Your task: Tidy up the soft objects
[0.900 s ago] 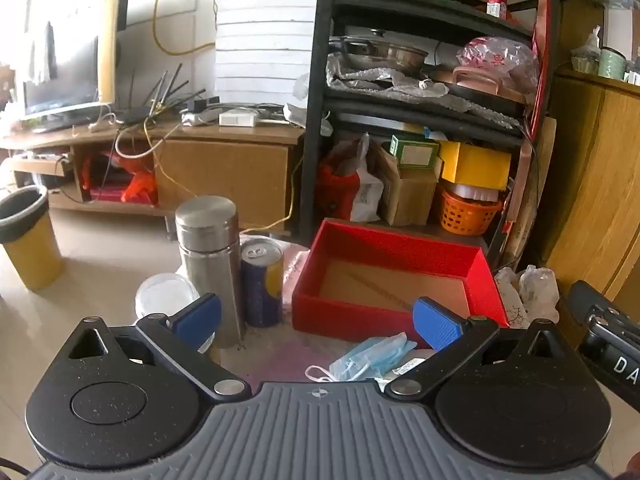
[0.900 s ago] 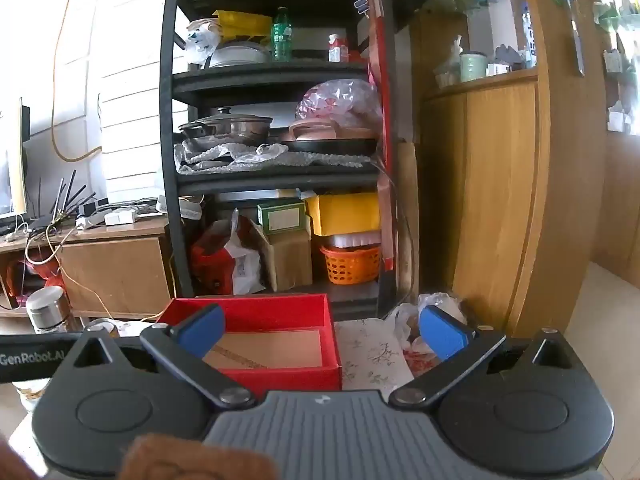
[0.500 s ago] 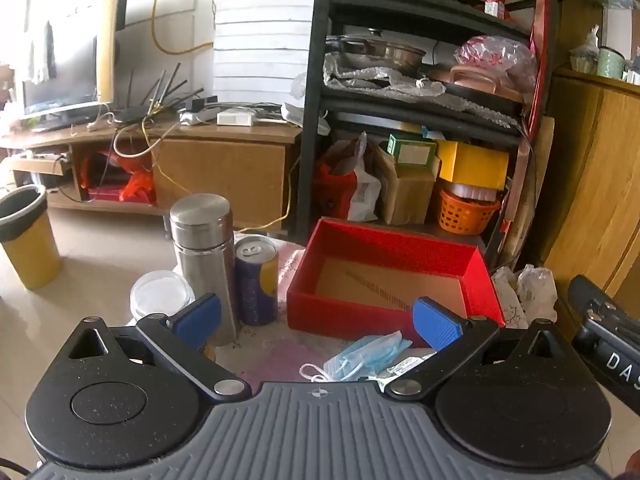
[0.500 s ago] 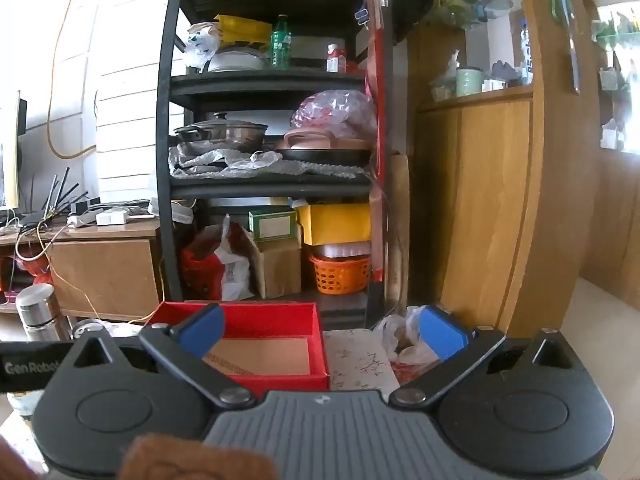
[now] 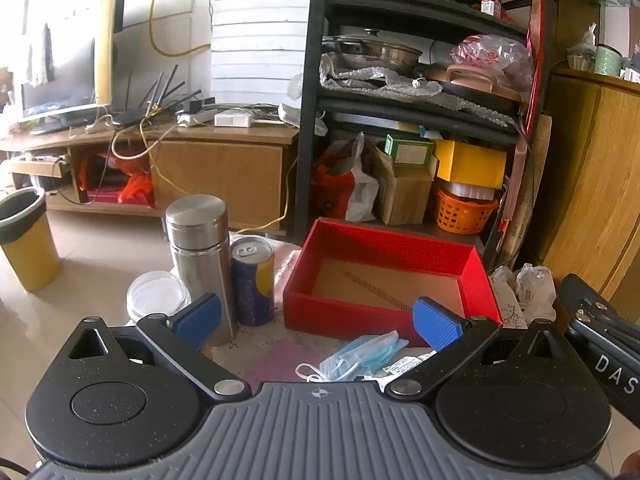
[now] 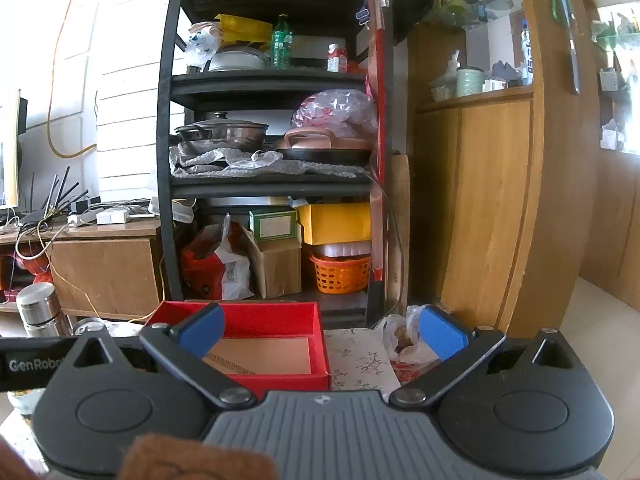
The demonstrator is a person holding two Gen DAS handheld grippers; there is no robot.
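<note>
A crumpled blue face mask [image 5: 362, 354] lies on the table just in front of an open red box [image 5: 390, 276] with a bare cardboard floor. My left gripper [image 5: 316, 318] is open and empty, a little above and behind the mask. My right gripper [image 6: 320, 330] is open and empty, held higher, with the red box [image 6: 260, 344] below its left finger. A brown fuzzy object [image 6: 196, 458] shows at the bottom edge of the right wrist view, partly cut off.
A steel flask [image 5: 202, 256], a blue-yellow can [image 5: 253, 280] and a clear round lid [image 5: 158, 294] stand left of the box. A plastic bag [image 6: 402, 342] lies right of it. A black shelf unit [image 6: 272, 140] and a wooden cabinet [image 6: 480, 208] stand behind.
The right gripper has risen and tilted up, so the box sits lower in its view. The left gripper has shifted slightly. Both stay open.
</note>
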